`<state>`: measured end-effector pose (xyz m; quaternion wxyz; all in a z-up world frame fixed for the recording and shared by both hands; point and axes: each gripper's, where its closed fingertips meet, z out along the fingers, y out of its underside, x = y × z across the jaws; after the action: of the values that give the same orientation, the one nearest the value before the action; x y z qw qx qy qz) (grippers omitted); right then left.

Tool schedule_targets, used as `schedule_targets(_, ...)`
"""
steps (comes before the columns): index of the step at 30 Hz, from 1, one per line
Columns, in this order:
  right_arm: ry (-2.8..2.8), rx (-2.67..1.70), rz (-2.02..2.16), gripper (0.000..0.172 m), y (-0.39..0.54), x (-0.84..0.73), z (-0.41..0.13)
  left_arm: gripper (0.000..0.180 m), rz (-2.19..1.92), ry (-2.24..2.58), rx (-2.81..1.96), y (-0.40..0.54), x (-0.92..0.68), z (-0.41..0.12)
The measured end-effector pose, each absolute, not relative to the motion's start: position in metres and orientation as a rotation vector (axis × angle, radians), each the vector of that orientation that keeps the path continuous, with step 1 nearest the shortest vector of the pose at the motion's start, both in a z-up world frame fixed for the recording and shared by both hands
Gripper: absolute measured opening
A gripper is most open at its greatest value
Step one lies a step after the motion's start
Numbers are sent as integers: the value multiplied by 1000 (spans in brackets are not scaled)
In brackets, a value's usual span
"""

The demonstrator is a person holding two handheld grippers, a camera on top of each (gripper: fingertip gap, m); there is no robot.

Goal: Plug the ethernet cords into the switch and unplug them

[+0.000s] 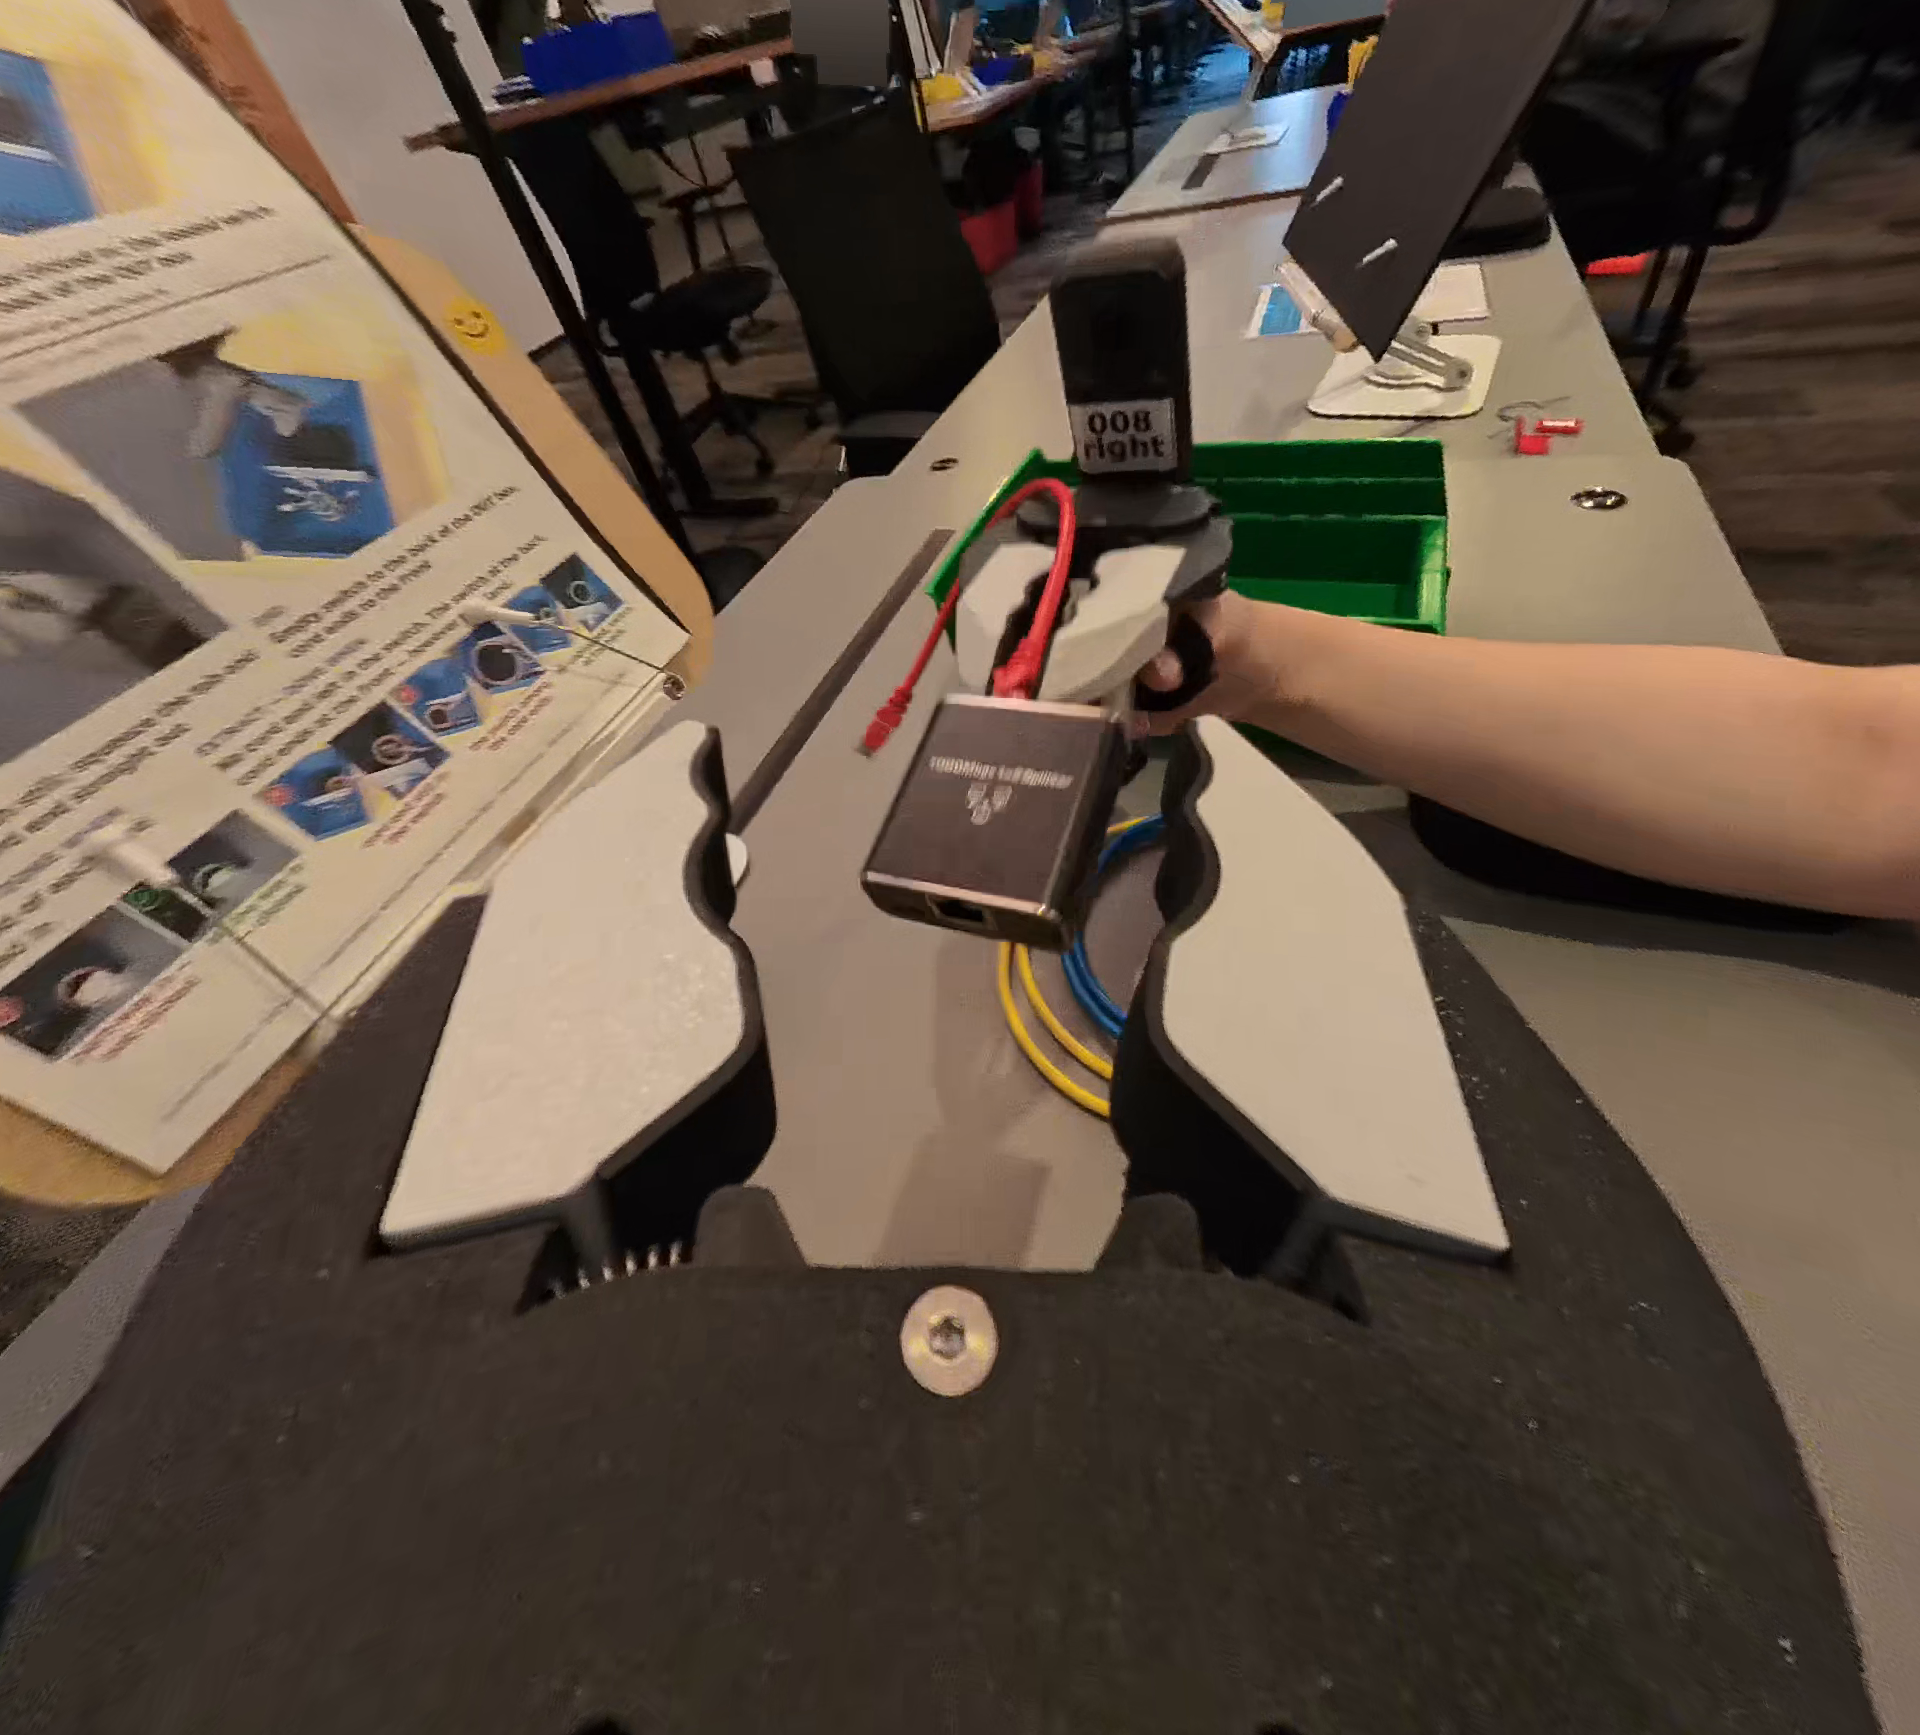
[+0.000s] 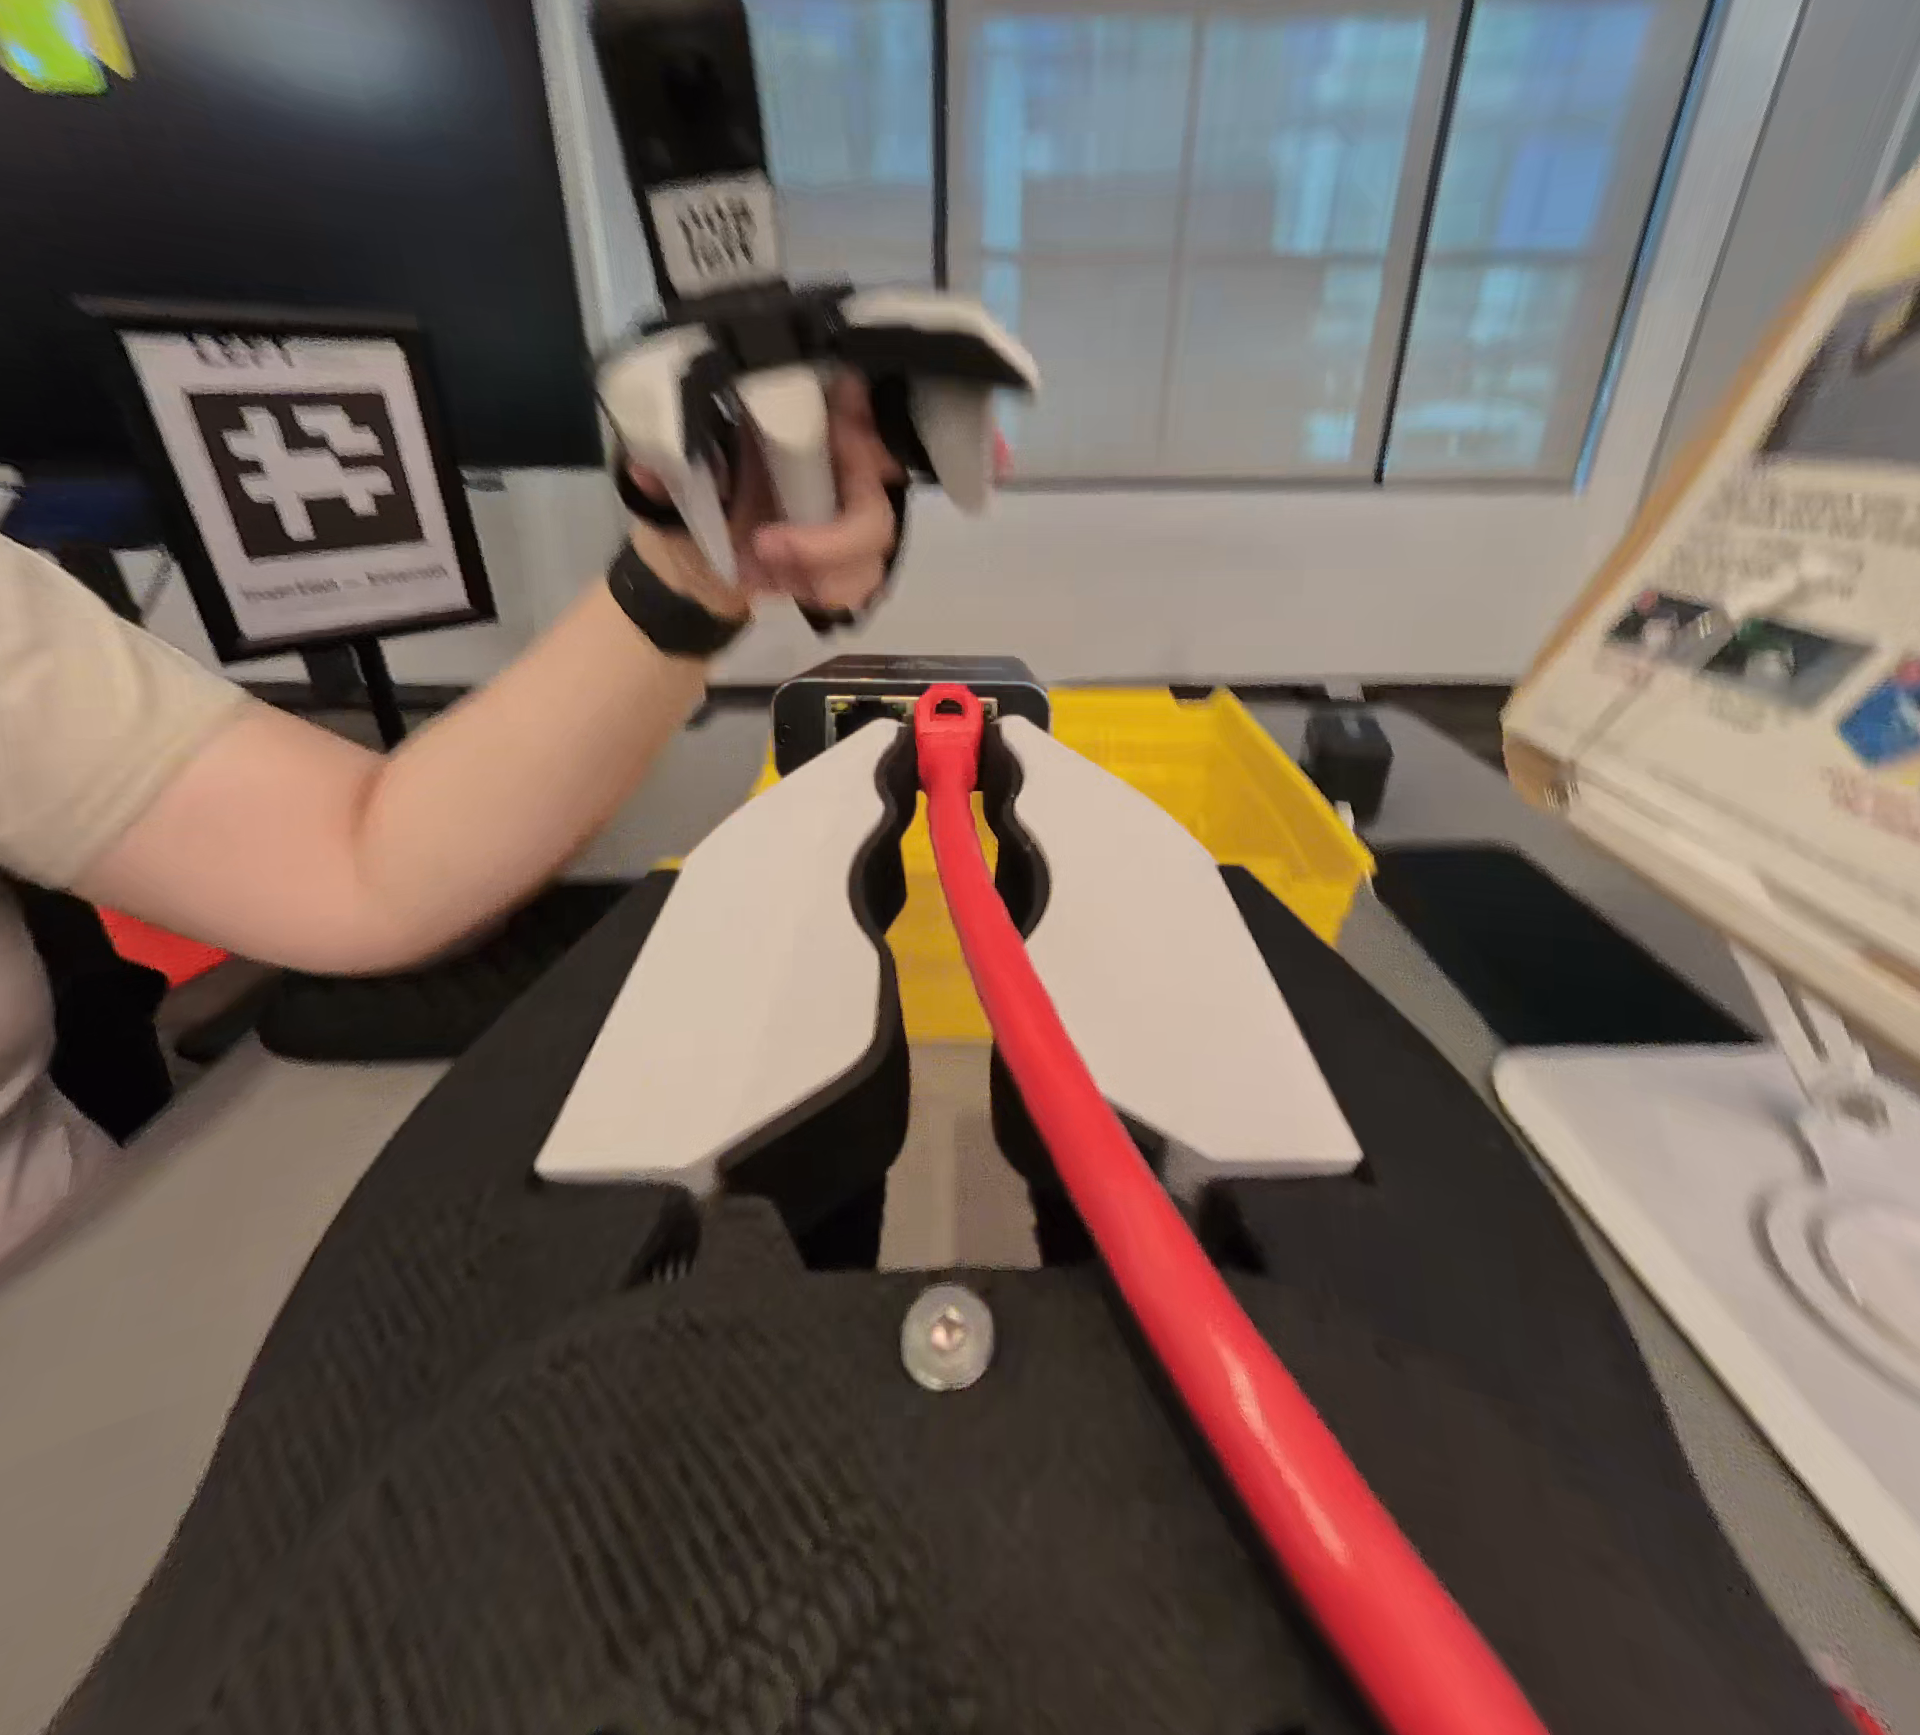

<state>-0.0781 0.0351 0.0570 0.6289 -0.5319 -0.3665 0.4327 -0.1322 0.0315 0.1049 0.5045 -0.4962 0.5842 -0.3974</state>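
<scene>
Red ethernet cord (image 2: 1091, 1114) plug clamped between right gripper (image 2: 948, 750) pads, seated in black switch (image 1: 997, 818) port at 12 o'clock | left gripper (image 1: 951, 838) jaws wide apart, gripping nothing, switch between them untouched | yellow cord (image 1: 1049, 1025) and blue cord (image 1: 1107, 979) on grey table (image 1: 1610, 1062), 5 o'clock of switch
</scene>
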Motion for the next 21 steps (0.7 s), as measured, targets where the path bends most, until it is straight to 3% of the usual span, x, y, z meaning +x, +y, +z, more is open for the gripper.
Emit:
schedule_targets(3,-877,-1393,960,13,51,-80,17,72,-971,1409,-1186,29,-150,111)
schedule_targets(7,-913,-1485,945,13,58,-86,-10,77,-759,1500,-1239,39,-151,87)
schedule_targets(14,-962,-1410,925,13,46,-89,3,79,-655,1739,-1346,42,-122,23)
schedule_targets(21,-1004,-1792,757,13,75,-80,-68,68,-537,1835,-1452,54,-115,-15)
